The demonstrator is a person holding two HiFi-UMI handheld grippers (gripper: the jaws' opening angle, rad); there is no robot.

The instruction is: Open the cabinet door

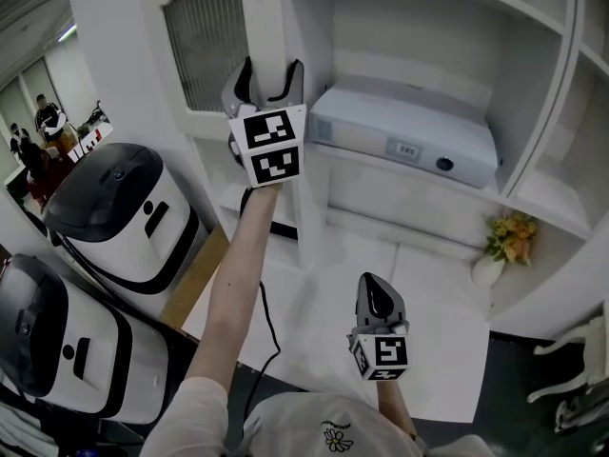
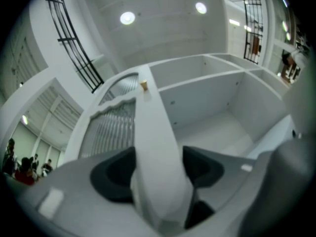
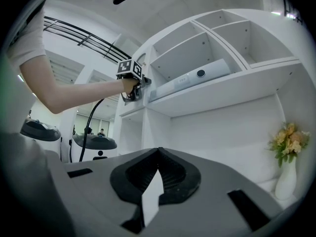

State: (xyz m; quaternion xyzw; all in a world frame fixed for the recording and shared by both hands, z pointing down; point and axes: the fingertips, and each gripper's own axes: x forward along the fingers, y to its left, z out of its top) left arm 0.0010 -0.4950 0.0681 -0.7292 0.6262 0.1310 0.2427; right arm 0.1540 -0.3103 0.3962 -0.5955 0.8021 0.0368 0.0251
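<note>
- One cabinet door (image 1: 205, 36), white with a single ribbed glass panel, stands swung out from the white cabinet (image 1: 571, 84) at the upper left of the head view, its free edge turned toward the camera.
- The left gripper view shows one small tan knob (image 2: 143, 85) on that edge, above the jaws.
- There are two grippers. The left gripper (image 1: 269, 79) is raised on an outstretched arm, and both its dark pads (image 2: 114, 174) press against the door's edge from either side, clamping it.
- The right gripper (image 1: 371, 282) is held low over the white tabletop (image 1: 447, 360), well apart from the door. Its jaws meet at the tips with nothing between them.
- Each gripper carries a marker cube (image 1: 271, 146), two in all, printed with black-and-white square patterns rather than words.
- One pale grey box-shaped device (image 1: 409, 136) lies on the open shelf to the right of the door. It has one round dark lens or button and one small label panel, whose print is too small to read.
- One white vase (image 1: 487, 269) of yellow and orange flowers stands on the tabletop at the right.
- Two rounded black-and-white machines (image 1: 124, 212) stand on the floor at the left, one nearer than the other.
- One black cable (image 1: 268, 331) runs below the left arm.
- A few people (image 1: 43, 117) show far off at the left.
</note>
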